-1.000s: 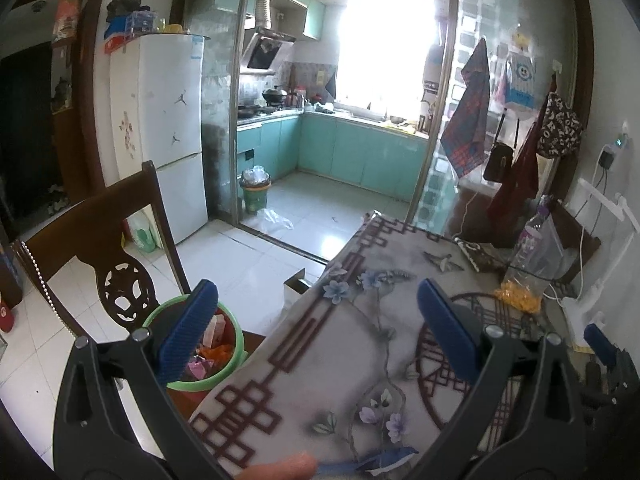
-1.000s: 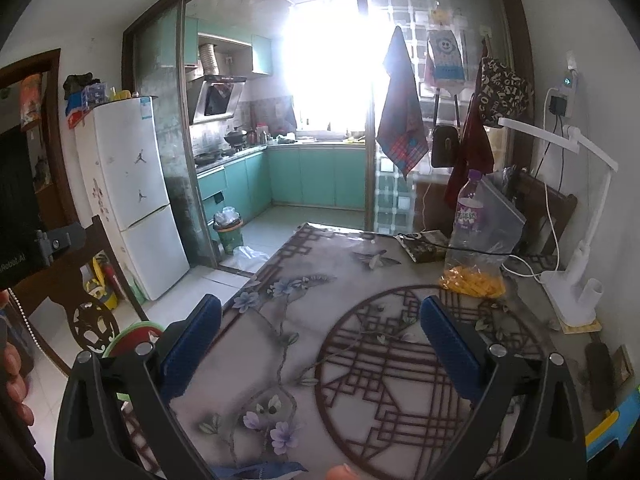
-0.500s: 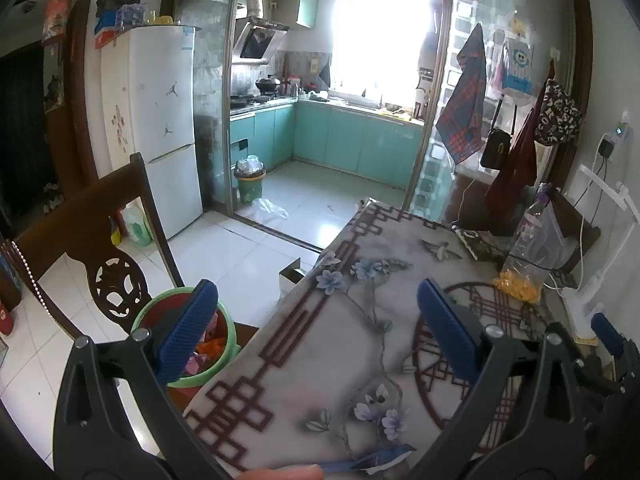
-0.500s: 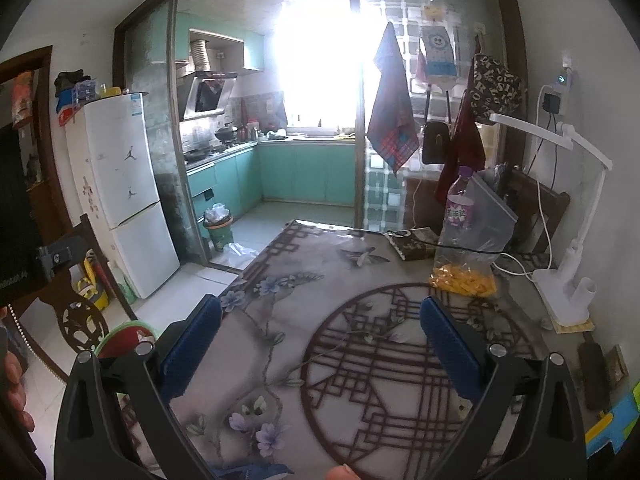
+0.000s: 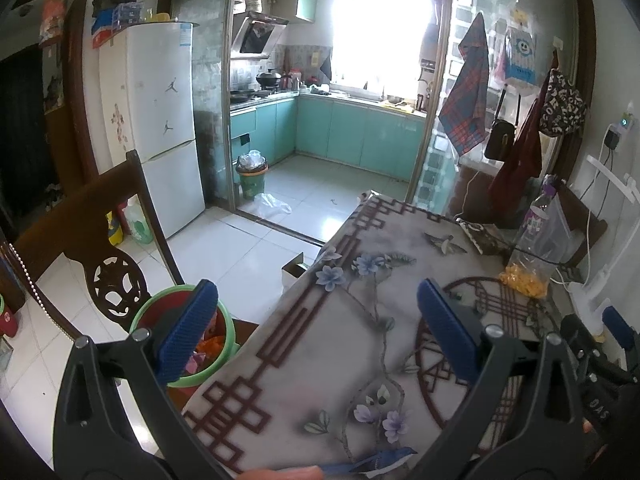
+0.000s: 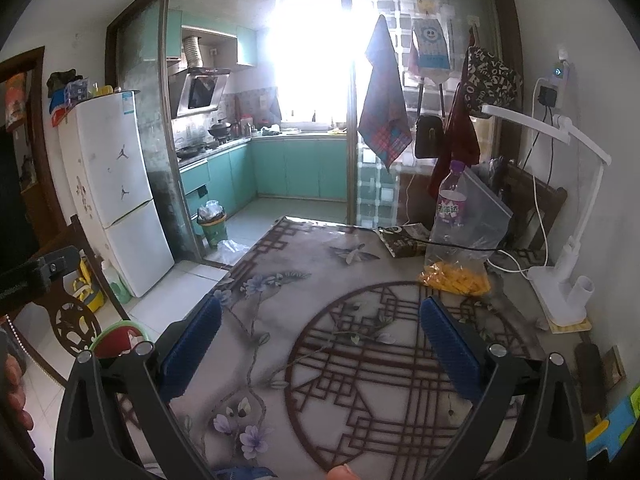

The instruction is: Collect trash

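My left gripper (image 5: 320,324) is open and empty above the table's left edge. Below its left finger a green-rimmed red bin (image 5: 160,304) holds orange and pink scraps beside the table. My right gripper (image 6: 320,340) is open and empty over the middle of the patterned tablecloth (image 6: 360,352). At the far right of the table lie a clear bag with yellow bits (image 6: 456,276), a plastic bottle (image 6: 450,200) and a dark wrapper (image 6: 404,240). The bin's rim (image 6: 116,326) shows at the left in the right wrist view.
A dark wooden chair (image 5: 80,232) stands left of the table by the bin. A white desk lamp (image 6: 568,280) and cables sit at the table's right edge. A fridge (image 5: 160,120) and a second small bin (image 5: 250,176) stand further off, near the kitchen doorway.
Both grippers have risen and drawn back a little, so more of the table and the room shows. Both stay open and empty.
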